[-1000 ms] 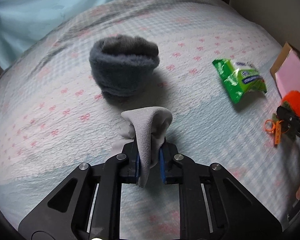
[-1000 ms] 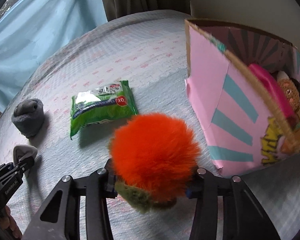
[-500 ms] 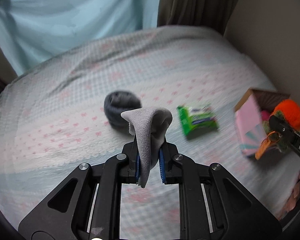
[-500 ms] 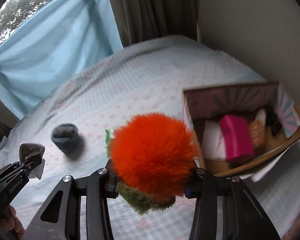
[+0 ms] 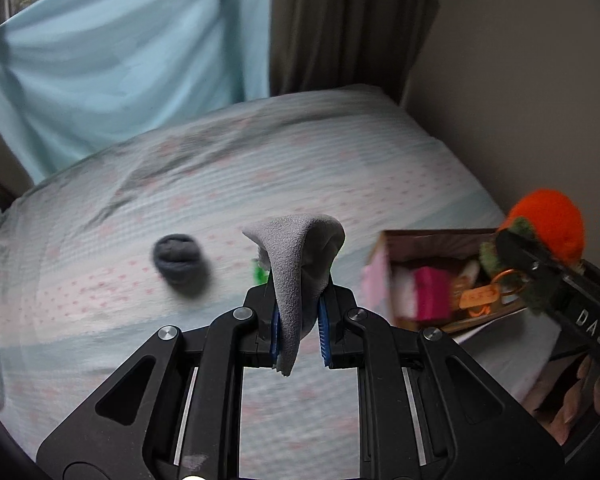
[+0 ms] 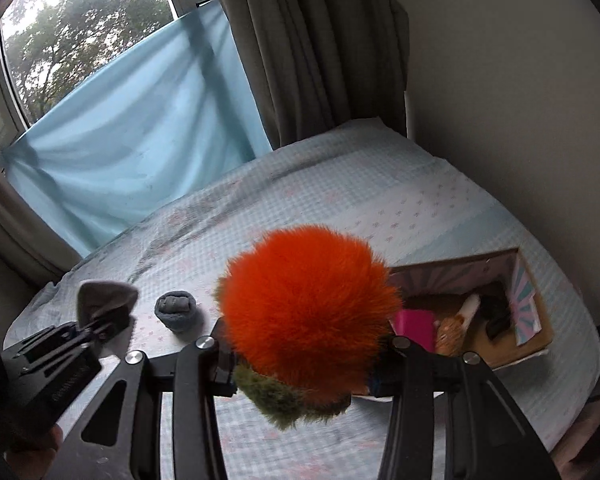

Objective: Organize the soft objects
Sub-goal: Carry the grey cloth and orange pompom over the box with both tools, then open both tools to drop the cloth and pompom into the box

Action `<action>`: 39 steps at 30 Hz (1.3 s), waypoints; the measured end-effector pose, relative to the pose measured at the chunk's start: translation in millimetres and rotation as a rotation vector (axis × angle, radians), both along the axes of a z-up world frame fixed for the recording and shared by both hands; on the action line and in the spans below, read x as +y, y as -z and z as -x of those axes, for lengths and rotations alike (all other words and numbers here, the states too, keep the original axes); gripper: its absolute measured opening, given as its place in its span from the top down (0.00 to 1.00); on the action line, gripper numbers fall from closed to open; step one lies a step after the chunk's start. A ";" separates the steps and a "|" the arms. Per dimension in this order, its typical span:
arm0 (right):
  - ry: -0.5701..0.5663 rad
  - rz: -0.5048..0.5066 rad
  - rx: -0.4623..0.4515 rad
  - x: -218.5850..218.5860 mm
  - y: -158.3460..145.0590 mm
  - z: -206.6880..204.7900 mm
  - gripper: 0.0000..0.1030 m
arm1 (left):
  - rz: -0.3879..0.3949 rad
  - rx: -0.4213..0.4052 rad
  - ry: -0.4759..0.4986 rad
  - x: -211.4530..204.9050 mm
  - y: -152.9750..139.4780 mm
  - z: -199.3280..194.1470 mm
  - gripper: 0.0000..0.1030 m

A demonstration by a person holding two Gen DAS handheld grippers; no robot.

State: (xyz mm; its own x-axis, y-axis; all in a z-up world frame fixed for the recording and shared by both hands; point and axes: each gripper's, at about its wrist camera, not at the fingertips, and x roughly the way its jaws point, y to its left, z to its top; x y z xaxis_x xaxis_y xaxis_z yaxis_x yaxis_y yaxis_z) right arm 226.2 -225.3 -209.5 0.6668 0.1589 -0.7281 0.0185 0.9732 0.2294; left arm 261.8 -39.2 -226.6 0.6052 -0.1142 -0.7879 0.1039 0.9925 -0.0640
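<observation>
My left gripper (image 5: pixel 300 320) is shut on a light grey cloth (image 5: pixel 296 264) and holds it high above the bed; it also shows in the right wrist view (image 6: pixel 100 320) with the cloth (image 6: pixel 104 294). My right gripper (image 6: pixel 304 368) is shut on an orange fluffy pom-pom toy (image 6: pixel 308 300) with a green base, held above the bed near an open cardboard box (image 6: pixel 534 340). The toy (image 5: pixel 548 228) hangs over the box (image 5: pixel 384 264) in the left wrist view. A dark grey rolled sock (image 5: pixel 178 260) lies on the bed (image 5: pixel 100 340).
The box holds a pink item (image 6: pixel 414 326) and a brown plush (image 6: pixel 450 330). A green packet (image 5: pixel 260 274) peeks out behind the cloth. A wall (image 6: pixel 520 120) is to the right, curtains (image 6: pixel 300 60) and a blue sheet (image 6: pixel 140 140) behind.
Both grippers have risen well above the bed with their loads. The sock and packet now look smaller and farther. The box interior has come into view under the right gripper.
</observation>
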 end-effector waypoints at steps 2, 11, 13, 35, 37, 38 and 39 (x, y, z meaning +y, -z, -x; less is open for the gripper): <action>-0.018 0.010 0.008 -18.1 -5.5 -4.3 0.60 | 0.013 0.012 0.012 -28.8 -2.6 -5.4 0.88; -0.014 0.039 0.058 -113.5 -0.2 -32.4 0.60 | 0.061 0.096 0.080 -150.0 26.7 -38.3 0.88; -0.007 0.043 0.087 -133.6 8.0 -39.7 0.60 | 0.066 0.122 0.100 -174.5 38.9 -47.3 0.88; -0.023 -0.049 0.494 -210.5 147.2 -109.1 0.60 | -0.010 0.413 0.140 -253.2 172.2 -123.7 0.88; -0.025 -0.060 0.514 -213.3 150.3 -112.5 0.60 | -0.012 0.440 0.136 -253.6 176.8 -129.9 0.88; -0.022 -0.065 0.520 -214.2 150.9 -114.3 0.60 | -0.017 0.446 0.136 -254.0 177.8 -131.7 0.88; -0.018 -0.074 0.528 -214.9 151.2 -116.1 0.60 | -0.030 0.453 0.138 -254.9 178.4 -132.7 0.88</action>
State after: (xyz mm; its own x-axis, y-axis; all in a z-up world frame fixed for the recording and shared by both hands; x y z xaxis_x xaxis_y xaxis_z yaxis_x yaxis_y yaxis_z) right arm 342.3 -440.2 -360.6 0.2093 0.2309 -0.9502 0.1338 0.9558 0.2618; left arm 394.5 -294.1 -405.0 0.1809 -0.1428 -0.9731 0.2029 0.9735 -0.1052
